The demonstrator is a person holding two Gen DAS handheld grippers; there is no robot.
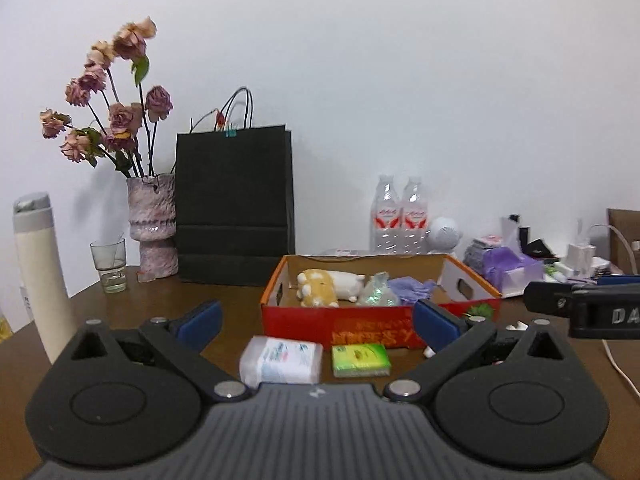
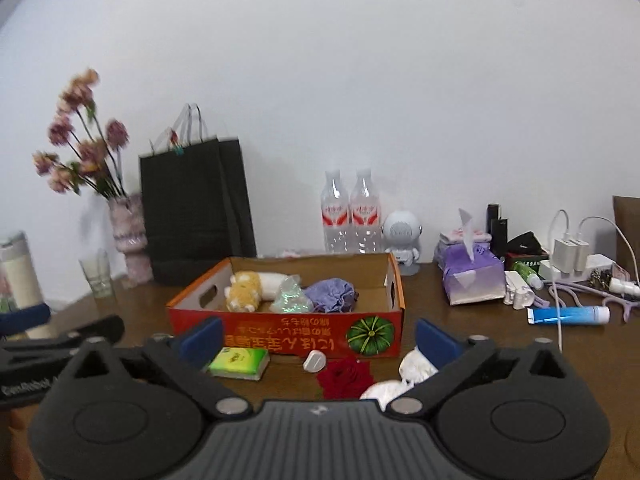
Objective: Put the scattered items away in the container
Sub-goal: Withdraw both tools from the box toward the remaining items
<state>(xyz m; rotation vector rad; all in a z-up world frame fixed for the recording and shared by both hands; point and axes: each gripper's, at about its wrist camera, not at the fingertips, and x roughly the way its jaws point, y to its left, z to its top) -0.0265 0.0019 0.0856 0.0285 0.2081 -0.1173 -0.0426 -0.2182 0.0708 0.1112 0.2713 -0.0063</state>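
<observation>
While the orange-red cardboard box [image 2: 280, 334] is already holding a yellow plush toy [image 2: 243, 292], a glittery bag [image 2: 291, 296] and a purple cloth [image 2: 330, 295], both grippers' jaws are standing open and empty, leaving a green tissue pack [image 2: 240, 362], a red fabric rose [image 2: 346, 376] and a white wipes pack [image 1: 282, 362] lying before the box on the surface.

Two evenly lit indoor fisheye views, soft and slightly hazy.

Diffuse light falls from above and in front; the black bag [image 1: 234, 204] and the flowers [image 1: 108, 96] cast faint grey shadows on the white wall [image 1: 400, 80]. Straight edges bow outward, and the corners darken. In the right wrist view the flowers [image 2: 76, 132] smear with motion blur. No harsh glare.
</observation>
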